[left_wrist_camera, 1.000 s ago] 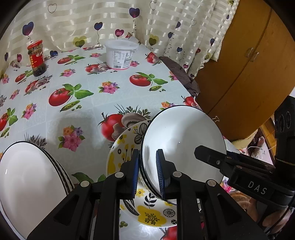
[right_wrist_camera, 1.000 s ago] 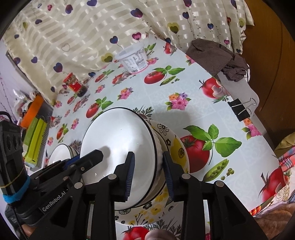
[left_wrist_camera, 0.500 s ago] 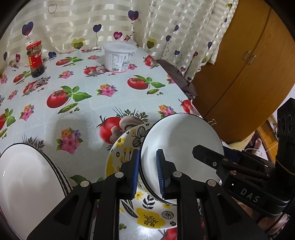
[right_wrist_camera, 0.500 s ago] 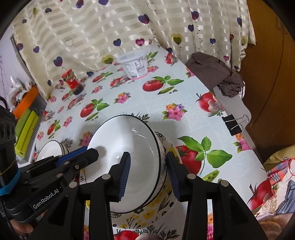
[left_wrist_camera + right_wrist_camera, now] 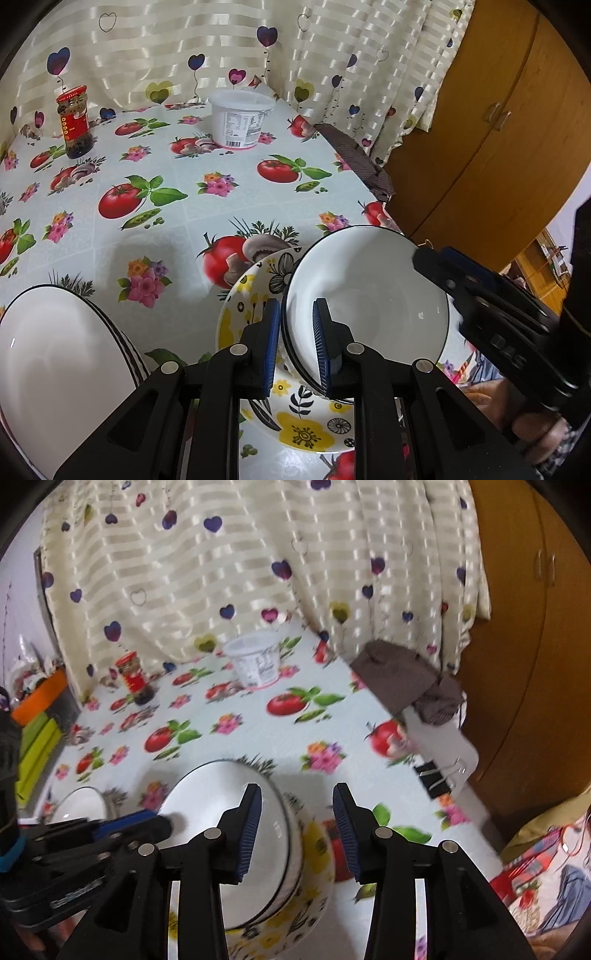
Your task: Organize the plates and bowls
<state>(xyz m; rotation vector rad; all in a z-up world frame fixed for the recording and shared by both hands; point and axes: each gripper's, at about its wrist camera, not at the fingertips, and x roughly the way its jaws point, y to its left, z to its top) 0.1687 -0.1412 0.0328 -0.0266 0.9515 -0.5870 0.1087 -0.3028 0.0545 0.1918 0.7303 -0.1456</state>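
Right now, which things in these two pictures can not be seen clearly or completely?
- Tub label, left wrist view: print too small.
- Flowered plate, left wrist view: mostly covered by the white bowl and left gripper.
- Left white bowls, left wrist view: cut by the frame edge.
- Right wrist view: motion blur smears the jar.

A bowl (image 5: 369, 306) is nested in a plate (image 5: 258, 284) on the tabletop (image 5: 207, 221); a tub (image 5: 240, 120) is set behind.

"DAS" – blurred lettering on right gripper (image 5: 436, 264); tub label unreadable.
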